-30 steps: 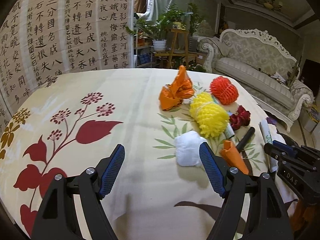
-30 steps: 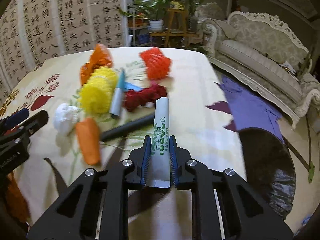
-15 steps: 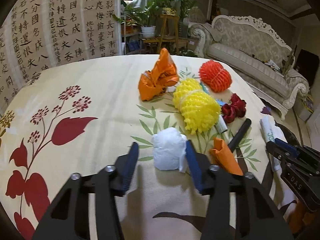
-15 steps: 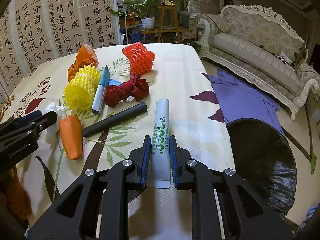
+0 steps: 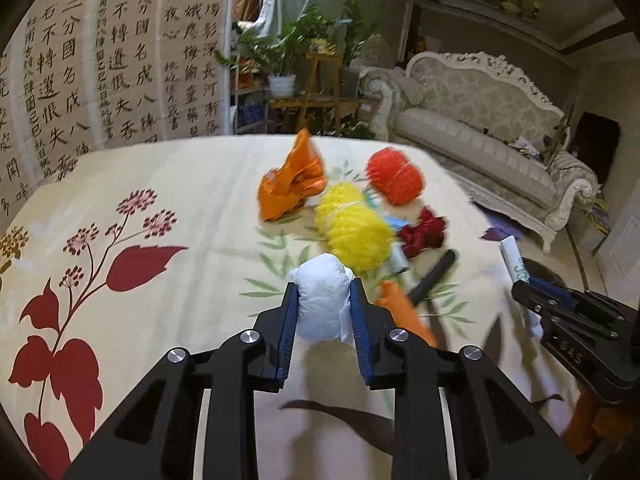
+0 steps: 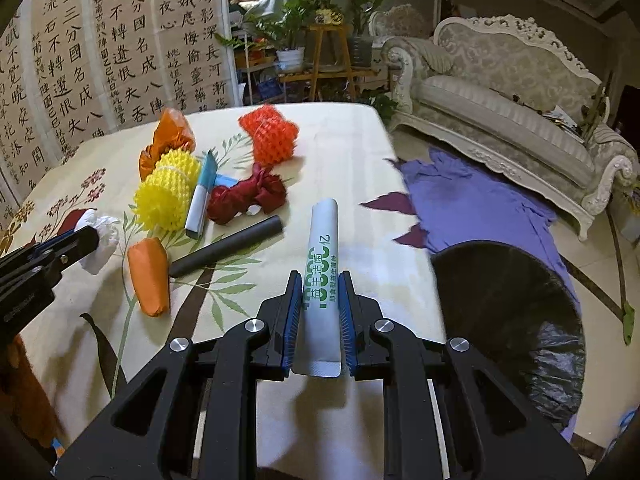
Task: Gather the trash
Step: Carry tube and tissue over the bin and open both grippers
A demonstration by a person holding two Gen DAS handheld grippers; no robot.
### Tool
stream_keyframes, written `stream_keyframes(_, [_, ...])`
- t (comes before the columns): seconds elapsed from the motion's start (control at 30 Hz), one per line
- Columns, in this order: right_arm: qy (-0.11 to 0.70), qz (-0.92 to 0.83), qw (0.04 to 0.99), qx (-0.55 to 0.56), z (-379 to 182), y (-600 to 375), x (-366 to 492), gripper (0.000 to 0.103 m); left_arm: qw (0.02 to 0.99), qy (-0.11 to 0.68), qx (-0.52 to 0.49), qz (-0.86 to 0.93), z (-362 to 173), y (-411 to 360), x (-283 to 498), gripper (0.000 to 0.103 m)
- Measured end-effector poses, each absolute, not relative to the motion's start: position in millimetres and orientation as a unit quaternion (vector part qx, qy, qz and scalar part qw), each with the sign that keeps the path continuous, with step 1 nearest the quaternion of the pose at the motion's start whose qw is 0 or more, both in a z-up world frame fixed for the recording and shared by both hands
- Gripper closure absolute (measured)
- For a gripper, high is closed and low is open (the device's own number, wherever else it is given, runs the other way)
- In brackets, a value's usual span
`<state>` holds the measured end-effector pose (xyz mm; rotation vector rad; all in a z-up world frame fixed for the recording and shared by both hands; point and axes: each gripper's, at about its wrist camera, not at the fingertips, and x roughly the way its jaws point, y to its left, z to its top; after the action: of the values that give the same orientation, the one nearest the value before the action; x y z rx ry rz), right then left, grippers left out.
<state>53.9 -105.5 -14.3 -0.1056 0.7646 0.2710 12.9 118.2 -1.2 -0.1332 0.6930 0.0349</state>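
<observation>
White paper wad clamped in L gripper over floral tablecloth, yellow foam net at its 1 o'clock; R gripper pinches white sachet, black-lined bin at 3 o'clock.

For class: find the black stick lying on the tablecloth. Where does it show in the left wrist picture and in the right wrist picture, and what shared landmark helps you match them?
Left wrist view: the black stick lies right of centre, slanting, just right of the orange wrapper.
Right wrist view: it lies left of centre, between the orange wrapper and the white tube.
Shared landmark: the yellow foam net.
</observation>
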Motion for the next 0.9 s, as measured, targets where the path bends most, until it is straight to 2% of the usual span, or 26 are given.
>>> stream_keyframes(0.33, [0.347,0.054,0.936,-0.035,4,-175,32,0.084,0.955,0.289,-0.041,-0.061,23,44,4,0.076])
stream_keyframes(0.6, [0.346,-0.016,0.938,-0.011,0,-243,26,0.084,0.949,0.292,-0.017,-0.116,13,-28,21,0.076])
stream_keyframes(0.9, [0.354,-0.036,0.935,0.005,-13,-276,32,0.084,0.942,0.303,0.018,-0.143,0,-88,42,0.076])
